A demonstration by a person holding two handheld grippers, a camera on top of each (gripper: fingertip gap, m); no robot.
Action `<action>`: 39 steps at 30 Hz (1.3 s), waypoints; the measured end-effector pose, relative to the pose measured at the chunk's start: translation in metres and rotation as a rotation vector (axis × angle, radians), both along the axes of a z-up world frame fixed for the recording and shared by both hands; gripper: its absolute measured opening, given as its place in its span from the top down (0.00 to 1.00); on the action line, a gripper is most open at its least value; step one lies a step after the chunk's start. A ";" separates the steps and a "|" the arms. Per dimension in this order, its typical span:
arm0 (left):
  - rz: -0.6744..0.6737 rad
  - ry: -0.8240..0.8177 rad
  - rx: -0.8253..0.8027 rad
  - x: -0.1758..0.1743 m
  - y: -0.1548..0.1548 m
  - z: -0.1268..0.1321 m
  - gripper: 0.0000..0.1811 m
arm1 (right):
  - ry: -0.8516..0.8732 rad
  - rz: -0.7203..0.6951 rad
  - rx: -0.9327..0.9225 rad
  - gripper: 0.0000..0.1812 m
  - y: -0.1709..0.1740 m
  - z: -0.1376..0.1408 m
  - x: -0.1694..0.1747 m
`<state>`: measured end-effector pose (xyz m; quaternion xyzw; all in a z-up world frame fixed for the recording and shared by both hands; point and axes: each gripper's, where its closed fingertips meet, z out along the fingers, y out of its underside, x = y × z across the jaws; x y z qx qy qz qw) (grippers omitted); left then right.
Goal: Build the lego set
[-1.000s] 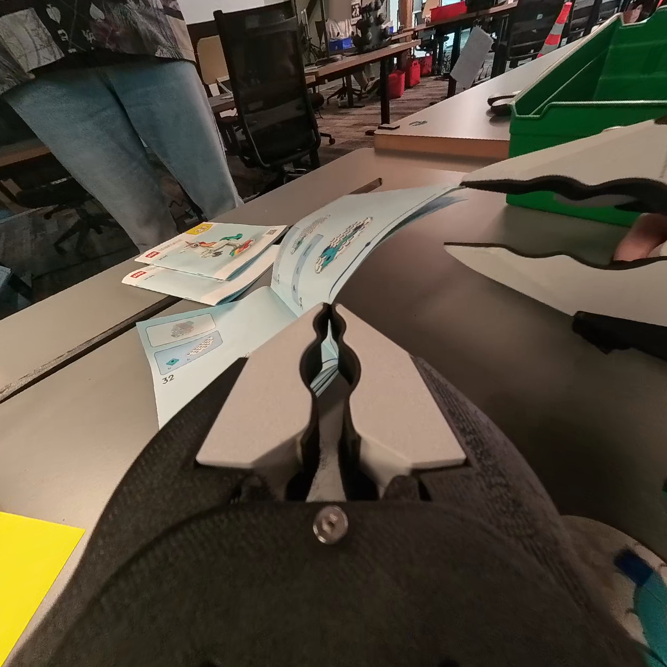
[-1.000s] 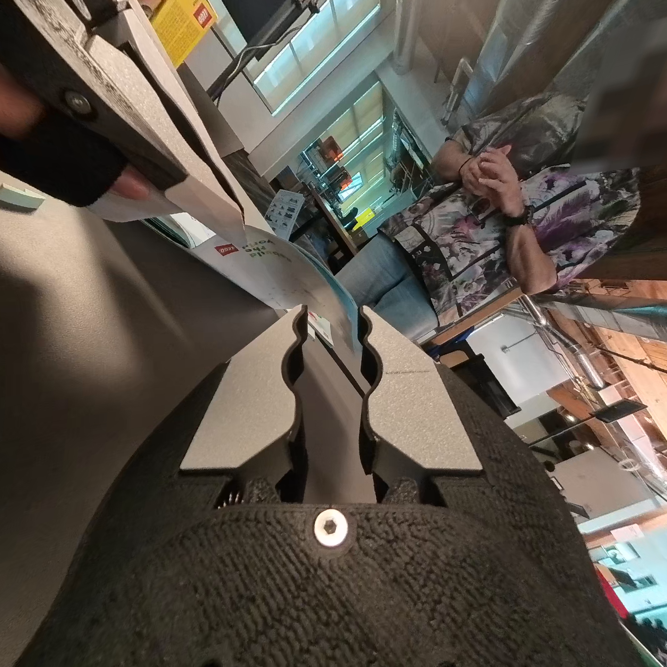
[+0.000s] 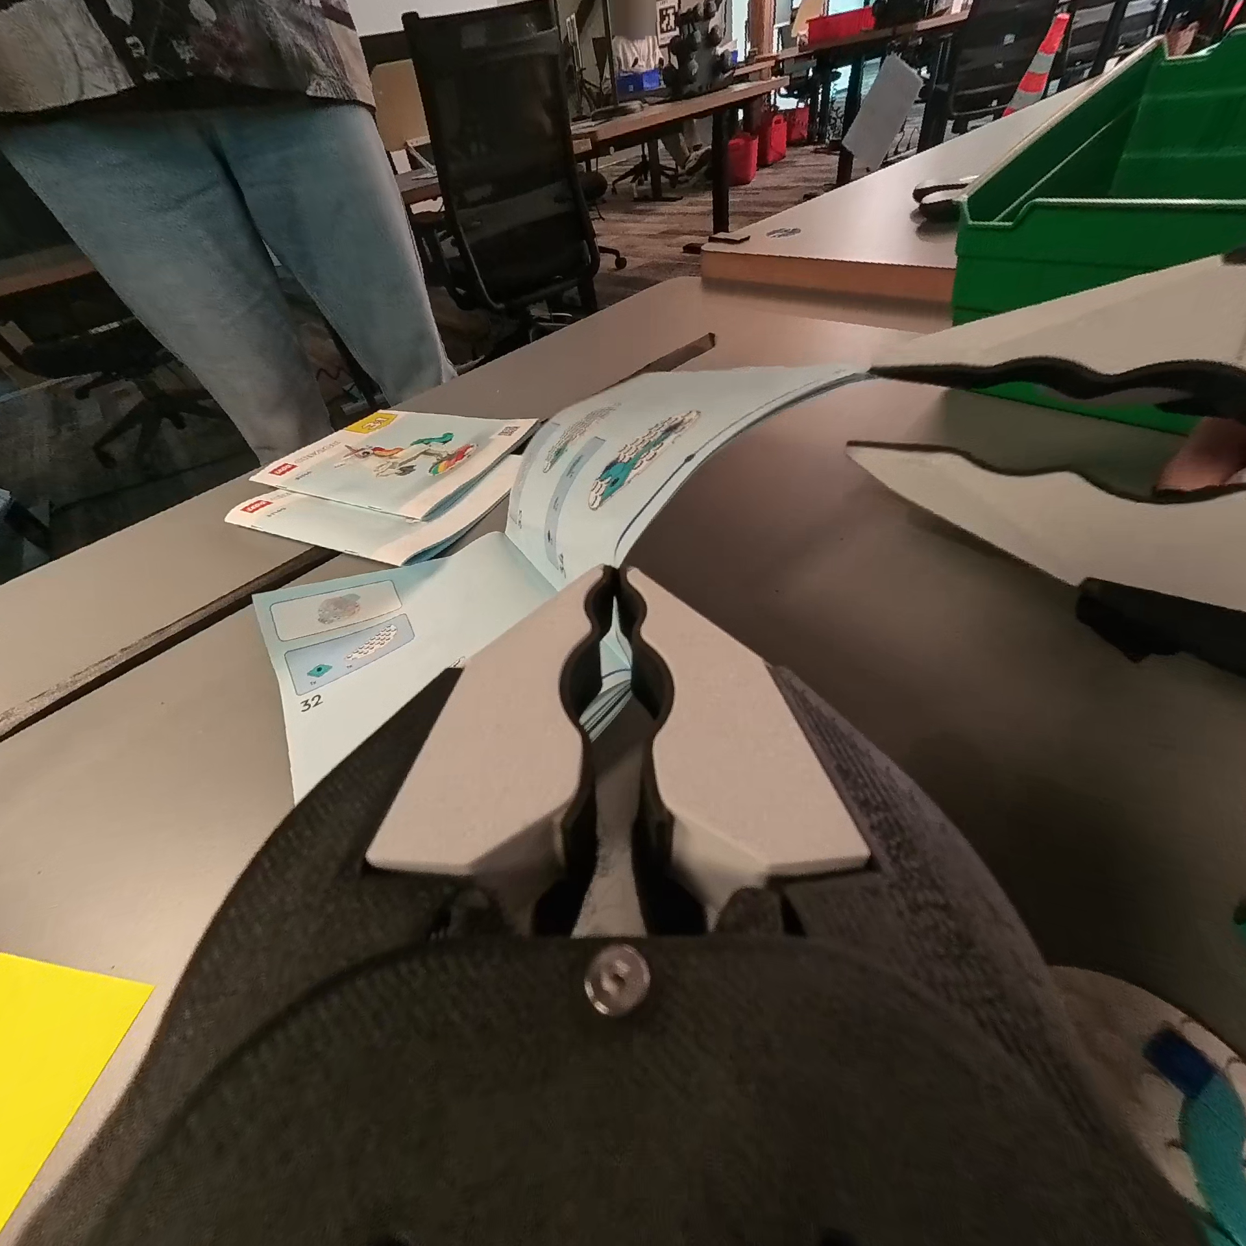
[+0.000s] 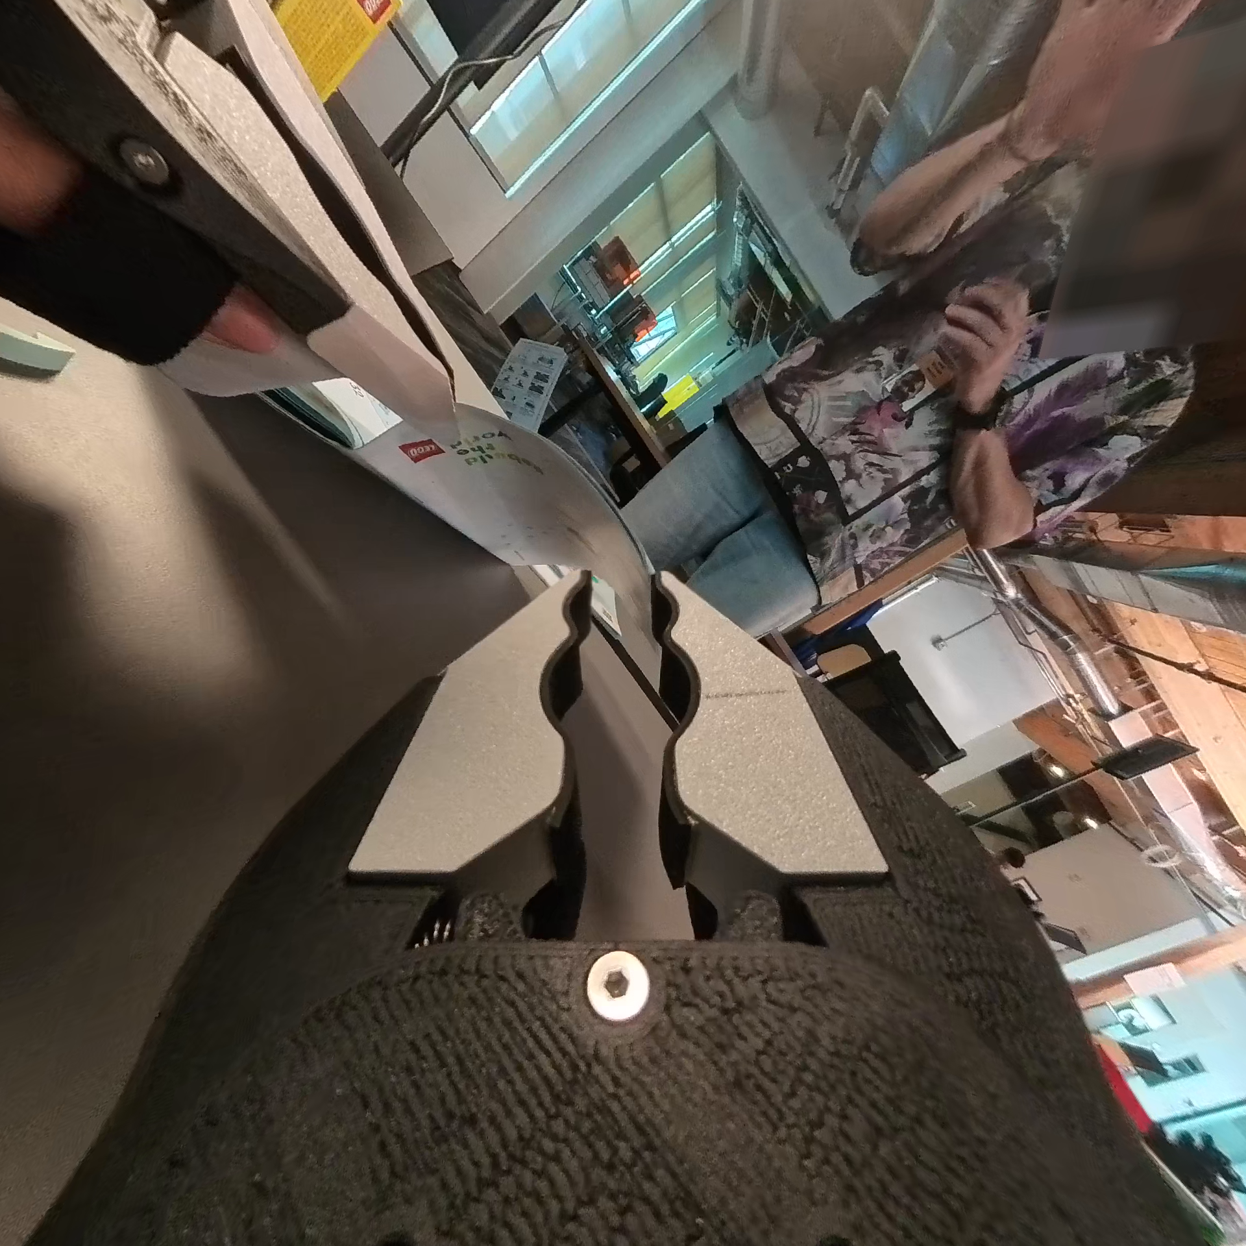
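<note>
Since a second ago the lifted page sits between the right gripper's tips, whose jaws stay parted. The left gripper remains clamped on the open instruction booklet at its lower edge, on the grey table. Two more closed booklets lie stacked at ten o'clock. One green bin stands at two o'clock, one yellow sheet at eight.

Even indoor daylight, fisheye-bent edges, perhaps slight motion blur at right.
</note>
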<state>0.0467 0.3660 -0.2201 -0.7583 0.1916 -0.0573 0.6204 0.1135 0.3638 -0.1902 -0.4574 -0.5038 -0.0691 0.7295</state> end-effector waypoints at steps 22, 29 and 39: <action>0.000 -0.002 -0.002 -0.001 0.000 0.000 1.00 | 0.139 -0.044 0.069 1.00 0.014 0.029 -0.020; -0.006 -0.008 -0.007 -0.001 0.000 0.000 1.00 | 0.151 -0.020 0.091 1.00 0.013 0.034 -0.037; -0.008 -0.009 -0.008 0.000 0.000 0.000 1.00 | 0.148 -0.034 0.098 1.00 0.013 0.034 -0.034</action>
